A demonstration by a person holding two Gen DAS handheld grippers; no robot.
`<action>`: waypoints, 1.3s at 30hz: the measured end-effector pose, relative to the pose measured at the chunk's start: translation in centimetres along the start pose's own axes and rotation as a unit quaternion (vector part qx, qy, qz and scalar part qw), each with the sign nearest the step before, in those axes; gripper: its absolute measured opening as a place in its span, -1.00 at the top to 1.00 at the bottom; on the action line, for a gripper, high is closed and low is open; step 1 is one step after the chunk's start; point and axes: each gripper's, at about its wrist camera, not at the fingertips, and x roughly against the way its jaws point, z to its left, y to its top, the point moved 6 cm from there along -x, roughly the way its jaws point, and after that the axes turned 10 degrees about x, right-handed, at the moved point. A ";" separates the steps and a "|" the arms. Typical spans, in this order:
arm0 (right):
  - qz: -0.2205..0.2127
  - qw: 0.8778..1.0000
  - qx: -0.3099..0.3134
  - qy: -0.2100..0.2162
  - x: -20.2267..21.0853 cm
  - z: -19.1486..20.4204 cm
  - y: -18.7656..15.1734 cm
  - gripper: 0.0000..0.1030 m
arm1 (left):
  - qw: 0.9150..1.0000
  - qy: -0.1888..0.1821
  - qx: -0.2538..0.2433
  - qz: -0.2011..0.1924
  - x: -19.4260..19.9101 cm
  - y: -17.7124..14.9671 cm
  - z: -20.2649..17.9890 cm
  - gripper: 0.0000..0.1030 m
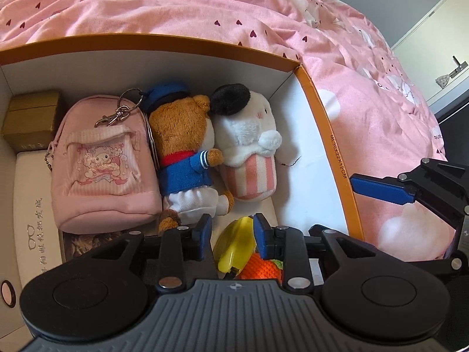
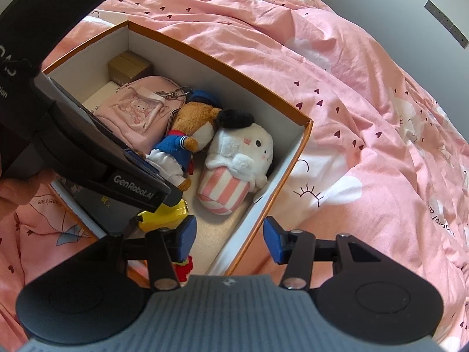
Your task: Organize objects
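The yellow toy is being let down at the near end of the box, beside an orange knitted piece; the left gripper is being held with its jaws apart around it, the pads seemingly clear. The right gripper is being kept open and empty over the box's near wall. A clean lift-out is judged to be called for next. Farther in, the bear, striped plush and pink pouch are being stored, all on a pink bedspread
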 end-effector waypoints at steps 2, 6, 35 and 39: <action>-0.003 1.000 0.000 -0.001 0.3 0.1 0.1 -0.02 | 1.000 -0.003 -0.005 -0.012 1.0 -0.3 -0.1 0.34; -0.013 1.000 -0.007 -0.002 1.3 0.5 0.3 -0.07 | 0.999 0.000 -0.023 -0.047 3.4 -1.0 -0.4 0.34; -0.174 0.945 -0.278 -0.012 9.0 5.4 -0.9 -0.74 | 0.920 0.122 -0.082 -0.364 17.3 -5.9 3.4 -0.79; -0.187 0.935 -0.301 -0.017 8.8 6.0 -1.4 -0.77 | 0.914 0.139 -0.077 -0.373 17.2 -6.5 4.3 -0.80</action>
